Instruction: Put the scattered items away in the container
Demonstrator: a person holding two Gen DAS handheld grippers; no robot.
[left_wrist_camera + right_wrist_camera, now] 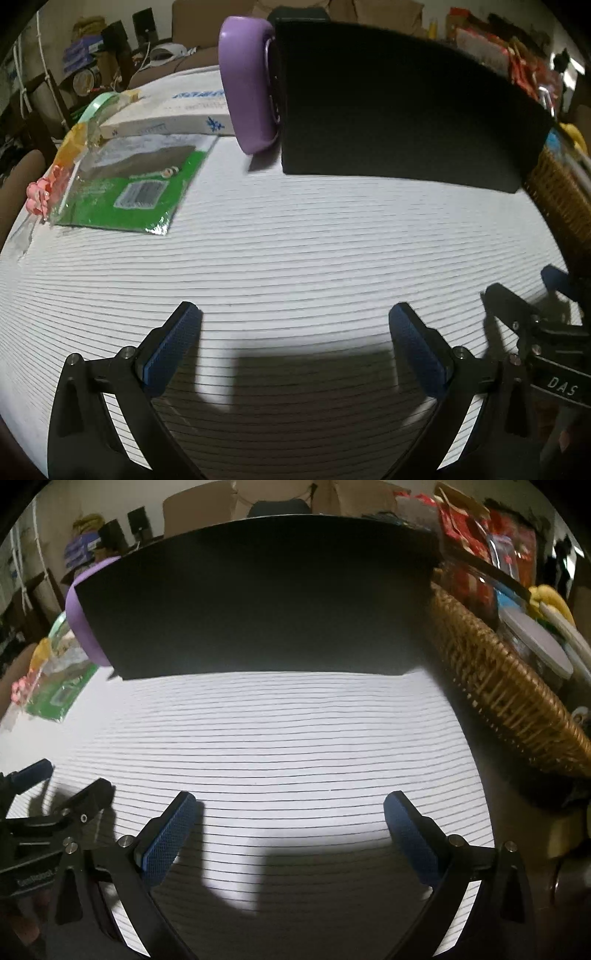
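Observation:
A large black box (399,107) stands on the white striped cloth (295,251); the right wrist view faces its broad side (258,602). A purple round case (247,85) leans against its left end and shows as a purple edge (79,624) in the right wrist view. Left of them lie a green snack packet (129,188), a white flat box (173,118) and a pink flower clip (38,192). The wicker basket (495,686) stands to the right, with packets and a grey lid inside. My left gripper (295,321) and right gripper (291,808) hover open over bare cloth, side by side.
A clear bag with green and yellow trim (92,114) rests on the white flat box. The right gripper's frame shows at the left wrist view's right edge (546,332). Shelves and clutter fill the room behind the table.

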